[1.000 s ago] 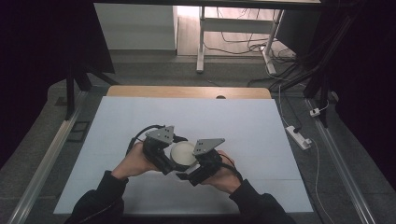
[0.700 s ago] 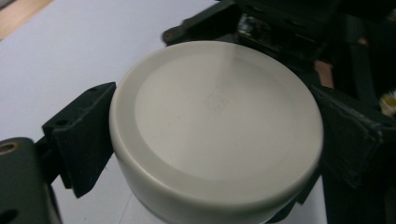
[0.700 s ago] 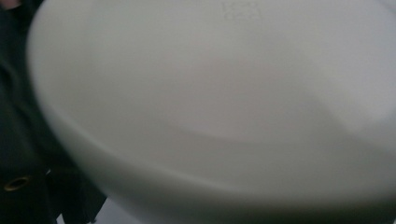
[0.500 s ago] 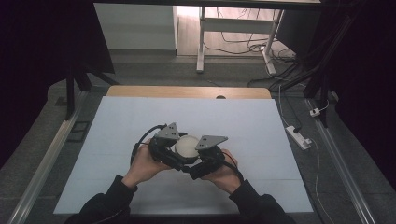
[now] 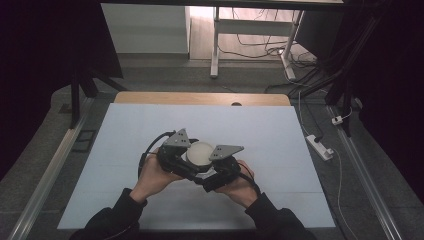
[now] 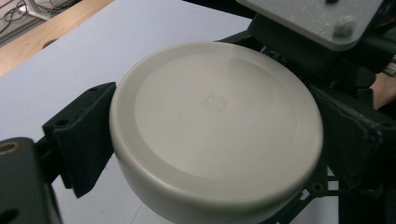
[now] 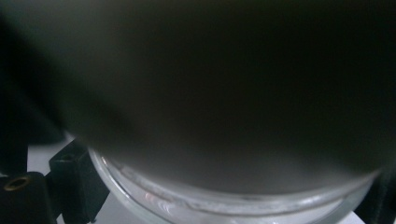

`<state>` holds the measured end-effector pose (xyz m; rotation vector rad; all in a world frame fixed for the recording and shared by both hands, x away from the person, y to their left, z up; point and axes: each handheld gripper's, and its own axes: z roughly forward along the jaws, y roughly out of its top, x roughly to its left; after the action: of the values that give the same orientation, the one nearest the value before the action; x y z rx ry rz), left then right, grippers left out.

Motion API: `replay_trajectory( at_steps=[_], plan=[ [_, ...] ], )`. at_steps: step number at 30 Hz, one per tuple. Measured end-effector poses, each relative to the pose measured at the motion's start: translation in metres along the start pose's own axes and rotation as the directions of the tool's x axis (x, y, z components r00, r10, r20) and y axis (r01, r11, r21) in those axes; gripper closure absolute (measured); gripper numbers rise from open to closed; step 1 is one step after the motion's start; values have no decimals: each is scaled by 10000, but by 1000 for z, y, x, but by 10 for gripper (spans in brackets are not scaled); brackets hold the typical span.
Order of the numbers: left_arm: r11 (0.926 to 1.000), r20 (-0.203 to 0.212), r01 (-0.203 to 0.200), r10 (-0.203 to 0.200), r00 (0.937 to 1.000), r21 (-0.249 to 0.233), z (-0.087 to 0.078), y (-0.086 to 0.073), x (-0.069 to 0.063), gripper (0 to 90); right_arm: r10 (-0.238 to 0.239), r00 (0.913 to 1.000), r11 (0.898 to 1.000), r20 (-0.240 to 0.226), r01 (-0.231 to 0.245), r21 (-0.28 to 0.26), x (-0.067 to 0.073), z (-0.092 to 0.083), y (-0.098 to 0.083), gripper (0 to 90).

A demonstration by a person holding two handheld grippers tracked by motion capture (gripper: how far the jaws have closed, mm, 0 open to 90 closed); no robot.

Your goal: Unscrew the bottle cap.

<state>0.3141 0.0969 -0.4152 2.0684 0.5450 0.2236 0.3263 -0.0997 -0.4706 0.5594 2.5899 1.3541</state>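
A round white lid (image 6: 215, 126) lies between the jaws of my left gripper (image 6: 217, 140), which press on its rim from both sides. In the high view the lid (image 5: 200, 152) is held just above the middle of the white table (image 5: 280, 135), with the left gripper (image 5: 186, 159) and right gripper (image 5: 212, 170) meeting around it. In the right gripper view, a clear glass jar (image 7: 224, 205) sits between the jaws of the right gripper (image 7: 229, 198). A dark blur covers the upper part of that view.
A wooden strip (image 5: 200, 98) runs along the table's far edge. To the right on the floor lies a white power strip (image 5: 320, 146) with cables. Metal rails (image 5: 45, 175) flank the table, and table legs (image 5: 215, 45) stand beyond it.
Both hands and the held lid have shifted slightly away from the person. The grip on it looks unchanged.
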Motion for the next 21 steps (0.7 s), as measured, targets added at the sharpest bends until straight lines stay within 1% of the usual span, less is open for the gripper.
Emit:
replay_trajectory(
  at_steps=[8, 13, 21],
  plan=[
    [10000, -54, -32, 32, 10000, -34, -15, 1, 2, 84, 51, 10000, 10000, 80, -51, -28, -3, -2, -1, 70],
    [9999, -106, 7, -8, 9999, -121, -22, -3, 4, 83, 85, 9999, 10000, 141, -84, -44, -6, -5, -1, 70],
    [9999, -51, -9, 8, 10000, -149, -28, -9, 5, 83, 163, 9995, 9999, 264, -162, -48, -10, -8, -3, 71]
  ],
)
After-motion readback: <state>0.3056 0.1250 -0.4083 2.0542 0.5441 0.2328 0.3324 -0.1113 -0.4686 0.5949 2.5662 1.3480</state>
